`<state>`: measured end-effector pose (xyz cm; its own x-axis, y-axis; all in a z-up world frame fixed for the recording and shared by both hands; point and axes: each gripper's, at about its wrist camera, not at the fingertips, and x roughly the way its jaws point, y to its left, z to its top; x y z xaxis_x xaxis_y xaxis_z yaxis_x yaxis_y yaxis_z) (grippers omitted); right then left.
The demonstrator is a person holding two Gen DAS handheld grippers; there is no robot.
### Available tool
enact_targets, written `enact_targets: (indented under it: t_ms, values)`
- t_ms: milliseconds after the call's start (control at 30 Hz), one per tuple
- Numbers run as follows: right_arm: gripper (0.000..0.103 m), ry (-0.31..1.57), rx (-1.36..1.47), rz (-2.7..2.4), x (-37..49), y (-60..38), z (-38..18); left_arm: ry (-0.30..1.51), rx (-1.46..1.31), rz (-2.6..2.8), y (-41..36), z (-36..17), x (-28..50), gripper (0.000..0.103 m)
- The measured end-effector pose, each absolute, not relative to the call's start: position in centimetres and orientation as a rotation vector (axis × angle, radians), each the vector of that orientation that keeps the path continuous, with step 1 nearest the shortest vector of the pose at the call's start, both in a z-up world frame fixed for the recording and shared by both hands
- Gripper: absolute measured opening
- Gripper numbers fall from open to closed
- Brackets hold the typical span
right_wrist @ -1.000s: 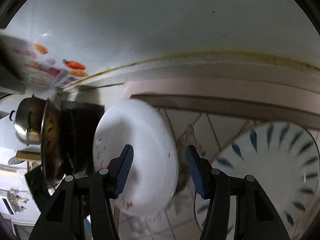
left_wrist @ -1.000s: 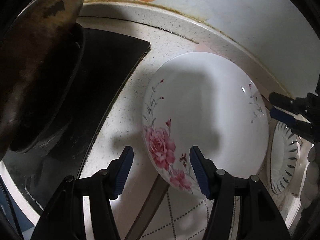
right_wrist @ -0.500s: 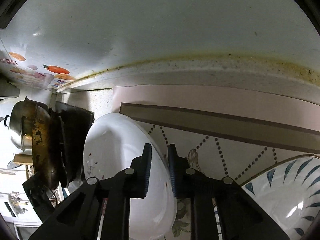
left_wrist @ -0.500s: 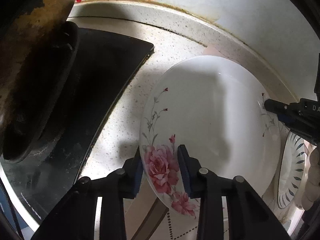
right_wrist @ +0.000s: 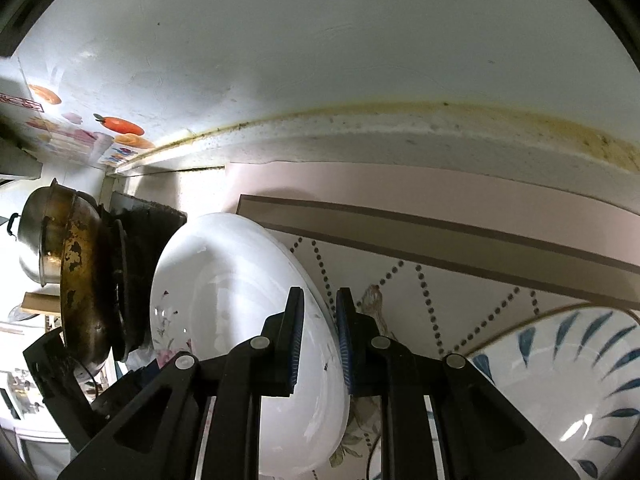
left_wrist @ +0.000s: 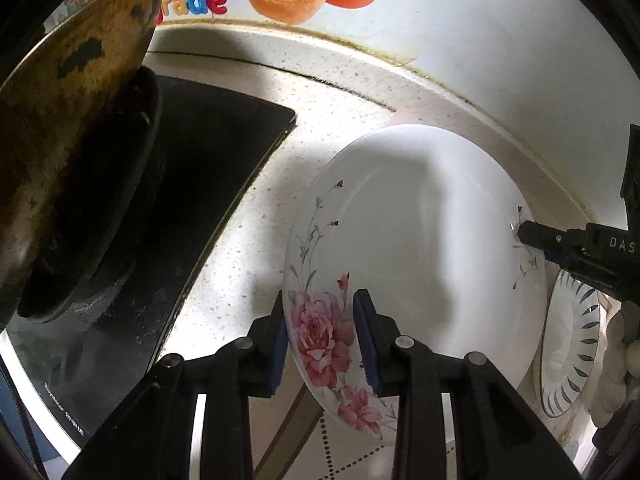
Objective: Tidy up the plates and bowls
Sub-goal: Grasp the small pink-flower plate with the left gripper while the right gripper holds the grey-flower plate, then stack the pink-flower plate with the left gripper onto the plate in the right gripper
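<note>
Clamping the floral plate (left_wrist: 416,240) by its near-left rim, the left hand-held gripper (left_wrist: 322,340) holds it tilted beside the stove (left_wrist: 208,184) and wok (left_wrist: 68,128). Opposite, the right hand-held gripper (right_wrist: 320,340) pinches the plate's right rim. Just right sits a blue-patterned bowl (right_wrist: 568,384) on the table (left_wrist: 256,208).

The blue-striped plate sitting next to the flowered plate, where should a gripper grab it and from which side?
Probably by its raised rim: the blue-striped plate is shallow and lies flat on the patterned mat, so only the edge offers a pinch, one finger over the lip and one under. Come from the near side, away from the flowered plate that both grippers hold by opposite rims.
</note>
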<state>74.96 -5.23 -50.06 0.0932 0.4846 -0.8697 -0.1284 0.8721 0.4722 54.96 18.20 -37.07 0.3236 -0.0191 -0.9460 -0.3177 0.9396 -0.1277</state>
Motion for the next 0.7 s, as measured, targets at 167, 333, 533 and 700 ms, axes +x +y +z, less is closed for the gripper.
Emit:
enact_targets:
  t_ms: [167, 333, 533, 700]
  values:
    - [0.018, 1.403, 0.313, 0.467, 74.3, -6.4, -48.9, 1.225, -0.31, 0.185, 17.9, -35.7, 53.7, 0.028]
    - [0.018, 1.393, 0.318, 0.475, 72.9, -7.7, -46.8, 1.23, -0.285, 0.163, 16.1, -34.2, 52.9, 0.028]
    - [0.018, 1.381, 0.319, 0.479, 70.3, -9.8, -44.2, 1.24, -0.254, 0.123, 13.2, -33.0, 51.7, 0.028]
    - [0.018, 1.369, 0.327, 0.464, 67.0, -12.5, -42.3, 1.242, -0.233, 0.081, 10.3, -31.2, 49.3, 0.028]
